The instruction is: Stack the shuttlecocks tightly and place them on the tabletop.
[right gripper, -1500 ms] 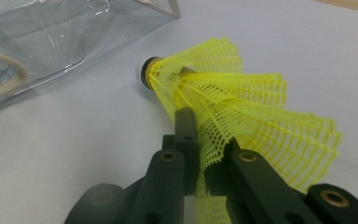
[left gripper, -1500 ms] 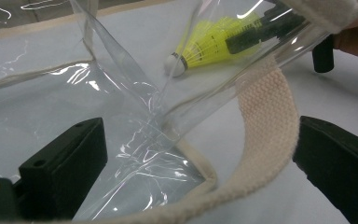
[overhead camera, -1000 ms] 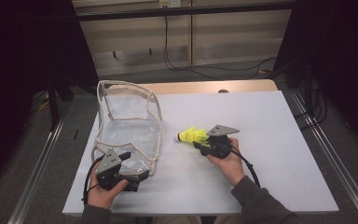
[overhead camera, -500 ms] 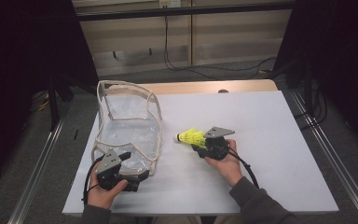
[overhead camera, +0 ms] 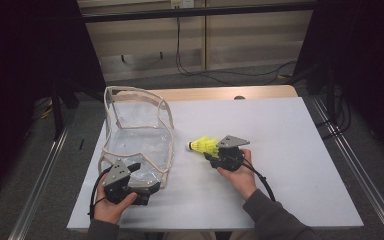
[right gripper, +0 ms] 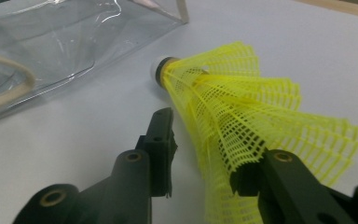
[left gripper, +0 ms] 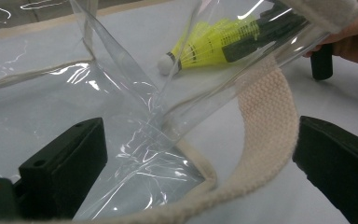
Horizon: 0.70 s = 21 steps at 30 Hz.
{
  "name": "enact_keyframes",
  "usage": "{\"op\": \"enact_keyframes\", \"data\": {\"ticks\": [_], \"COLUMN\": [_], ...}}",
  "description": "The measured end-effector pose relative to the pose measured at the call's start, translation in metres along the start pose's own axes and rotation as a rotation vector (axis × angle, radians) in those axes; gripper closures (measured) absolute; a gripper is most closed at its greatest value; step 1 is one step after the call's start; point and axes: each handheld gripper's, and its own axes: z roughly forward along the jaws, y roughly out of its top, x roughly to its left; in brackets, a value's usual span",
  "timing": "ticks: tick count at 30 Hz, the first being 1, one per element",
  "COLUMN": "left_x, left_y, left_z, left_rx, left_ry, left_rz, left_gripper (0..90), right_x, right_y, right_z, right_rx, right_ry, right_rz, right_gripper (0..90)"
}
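Partly hidden between the right gripper's [overhead camera: 214, 151] just-opening jaws, a yellow shuttlecock [right gripper: 242, 112] lies unpressed; the left gripper [left gripper: 196, 154] gapes around the clear bag's [overhead camera: 140, 135] strap [left gripper: 265, 116].

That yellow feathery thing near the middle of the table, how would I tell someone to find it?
Start at the white table and find the clear plastic bag with cream trim on its left half. Just right of the bag, the shuttlecock lies between the jaws of the right gripper. It is the one bright yellow item: a netted skirt fanning out from a small white cap that points toward the bag.
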Motion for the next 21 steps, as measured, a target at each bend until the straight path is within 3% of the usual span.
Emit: {"op": "enact_keyframes", "data": {"ticks": [7, 12, 21], "left_x": [0.0, 0.0, 0.0], "left_y": [0.0, 0.0, 0.0], "left_z": [0.0, 0.0, 0.0], "left_rx": [0.002, -0.003, -0.003], "left_ry": [0.0, -0.003, -0.003], "left_rz": [0.001, -0.002, -0.002], "left_gripper": [3.0, 3.0, 3.1], "right_x": [-0.001, -0.002, -0.005], "right_y": [0.004, 0.007, 0.009], "right_z": [0.008, 0.013, 0.013], "right_rx": [0.012, 0.023, 0.036], "right_ry": [-0.043, -0.064, -0.024], "right_rz": [-0.028, -0.038, -0.056], "right_gripper": [67.1, 75.8, 79.8]}}
